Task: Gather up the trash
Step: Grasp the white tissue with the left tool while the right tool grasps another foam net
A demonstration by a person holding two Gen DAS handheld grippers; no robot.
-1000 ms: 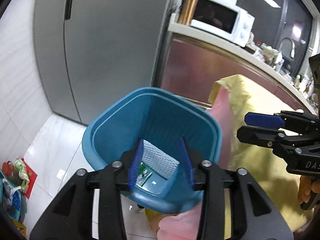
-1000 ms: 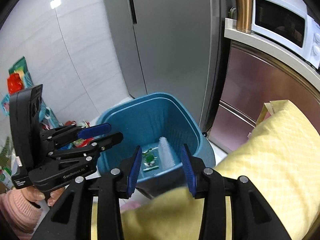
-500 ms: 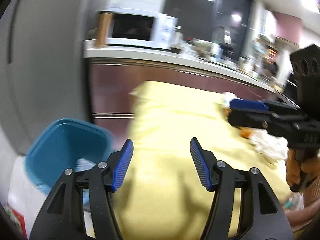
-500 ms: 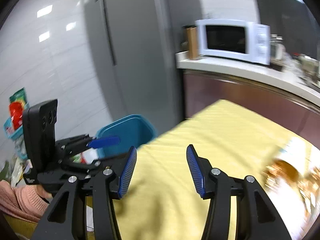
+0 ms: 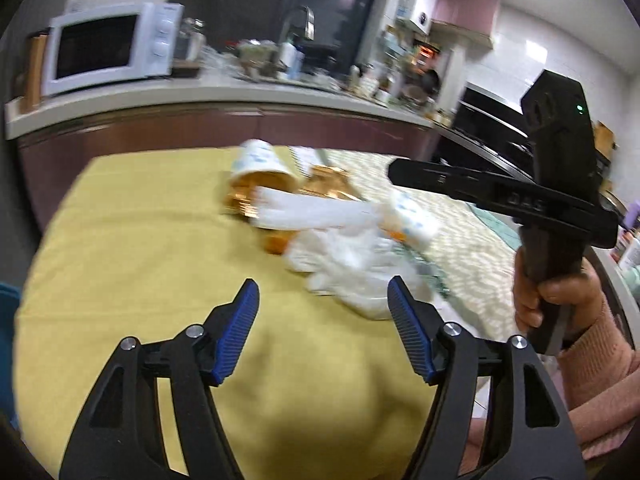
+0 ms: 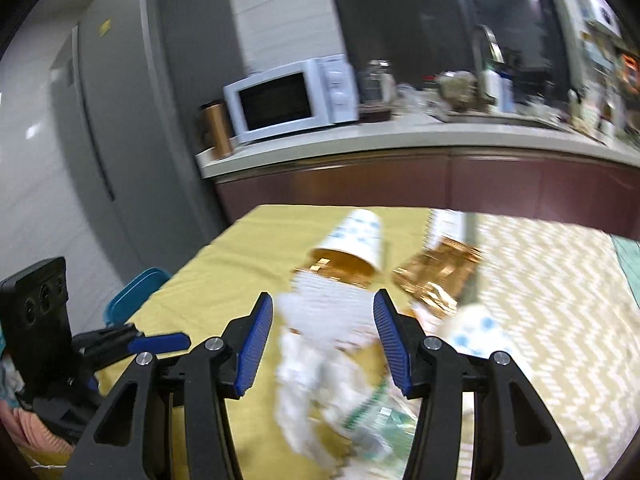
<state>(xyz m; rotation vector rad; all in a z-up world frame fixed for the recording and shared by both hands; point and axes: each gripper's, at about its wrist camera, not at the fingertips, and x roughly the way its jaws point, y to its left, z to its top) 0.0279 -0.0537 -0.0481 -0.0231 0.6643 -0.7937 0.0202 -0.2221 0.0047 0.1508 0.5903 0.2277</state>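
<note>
A heap of trash lies on the yellow tablecloth: a tipped white paper cup with gold lining, crumpled gold foil, a white ribbed plastic strip and crumpled white plastic wrap. My left gripper is open and empty, short of the wrap. My right gripper is open and empty, above the wrap and strip. The blue bin stands beyond the table's left edge.
A kitchen counter with a white microwave and clutter runs behind the table. A grey fridge stands at the left. A zigzag-patterned cloth covers the table's right part. The right gripper body crosses the left wrist view.
Both grippers have swung from the blue bin to the right, to the trash heap on the table. Both stay open and empty.
</note>
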